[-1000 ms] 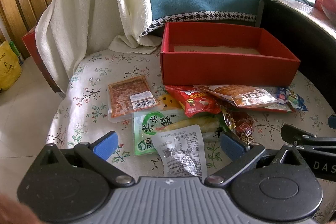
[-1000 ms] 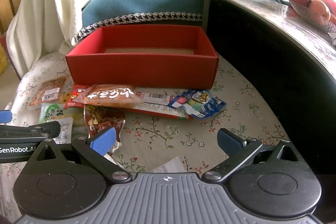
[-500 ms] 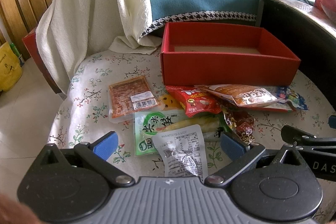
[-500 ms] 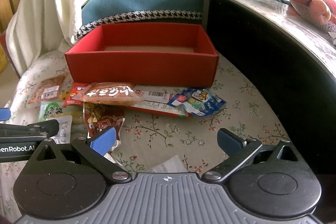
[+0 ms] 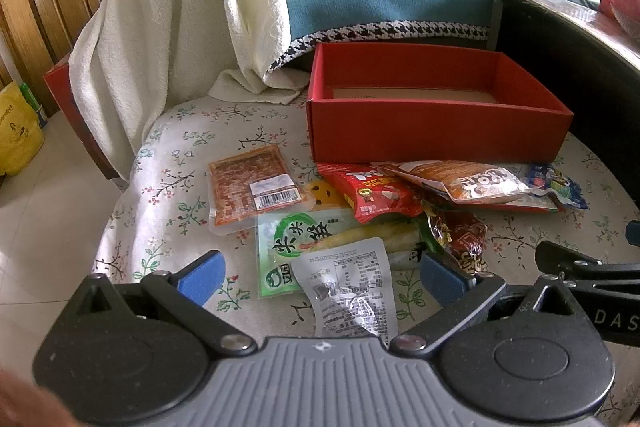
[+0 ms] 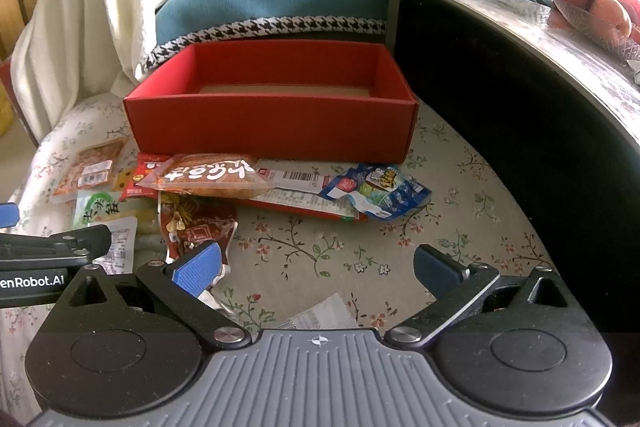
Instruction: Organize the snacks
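While the snacks [image 5: 360, 215] lie unmoved before the empty red box [image 5: 432, 131], nothing has shifted. Left gripper [image 5: 320, 273] and right gripper [image 6: 318, 263] stay spread wide, holding nothing.

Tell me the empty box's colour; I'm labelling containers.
Red, the box has a plain tan floor inside; clearest in the right wrist view.

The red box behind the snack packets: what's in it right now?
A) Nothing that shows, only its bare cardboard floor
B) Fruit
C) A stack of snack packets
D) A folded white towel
A: the red box shows only its tan floor inside in both views, while the snack packets all lie on the flowered cloth in front of it.
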Action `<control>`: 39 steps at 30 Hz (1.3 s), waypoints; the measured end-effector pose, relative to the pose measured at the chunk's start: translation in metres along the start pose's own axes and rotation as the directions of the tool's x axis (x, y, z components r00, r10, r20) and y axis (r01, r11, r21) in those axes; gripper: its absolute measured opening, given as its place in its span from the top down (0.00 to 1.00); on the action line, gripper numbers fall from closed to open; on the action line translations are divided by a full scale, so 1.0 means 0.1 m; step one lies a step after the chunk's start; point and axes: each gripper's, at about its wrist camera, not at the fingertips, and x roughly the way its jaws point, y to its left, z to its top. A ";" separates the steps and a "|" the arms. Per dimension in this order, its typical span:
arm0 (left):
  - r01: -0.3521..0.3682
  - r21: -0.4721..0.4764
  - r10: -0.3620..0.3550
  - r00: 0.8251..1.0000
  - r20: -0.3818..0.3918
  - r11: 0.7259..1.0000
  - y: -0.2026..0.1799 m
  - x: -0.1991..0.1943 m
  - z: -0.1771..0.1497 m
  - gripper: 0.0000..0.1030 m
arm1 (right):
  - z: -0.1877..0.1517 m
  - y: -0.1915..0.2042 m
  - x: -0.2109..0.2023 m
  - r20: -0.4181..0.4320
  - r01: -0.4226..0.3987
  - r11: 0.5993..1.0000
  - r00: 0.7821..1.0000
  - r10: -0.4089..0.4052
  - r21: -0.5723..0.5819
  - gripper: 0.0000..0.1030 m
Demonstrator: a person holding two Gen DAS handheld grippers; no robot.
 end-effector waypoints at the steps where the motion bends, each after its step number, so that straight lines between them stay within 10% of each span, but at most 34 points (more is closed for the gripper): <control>1: 0.000 -0.001 0.000 1.000 -0.001 1.000 -0.01 0.00 0.00 0.04 | 0.00 0.00 0.00 0.001 0.000 1.000 1.000 0.000 -0.001 0.00; 20: 0.079 -0.097 -0.078 0.997 0.018 0.992 0.16 0.01 0.24 0.04 | 0.33 -0.27 -0.09 0.015 -0.007 0.993 1.000 0.005 0.121 0.00; 27: 0.080 -0.114 -0.081 0.997 0.000 0.990 0.27 0.08 0.45 0.04 | 0.74 -0.05 0.24 -0.103 -0.154 0.987 0.982 0.158 0.048 0.00; 39: 0.067 -0.193 -0.077 0.996 -0.044 0.979 0.61 0.12 0.32 0.04 | 1.03 0.59 0.92 -0.346 -0.188 0.974 0.929 0.134 -0.127 0.00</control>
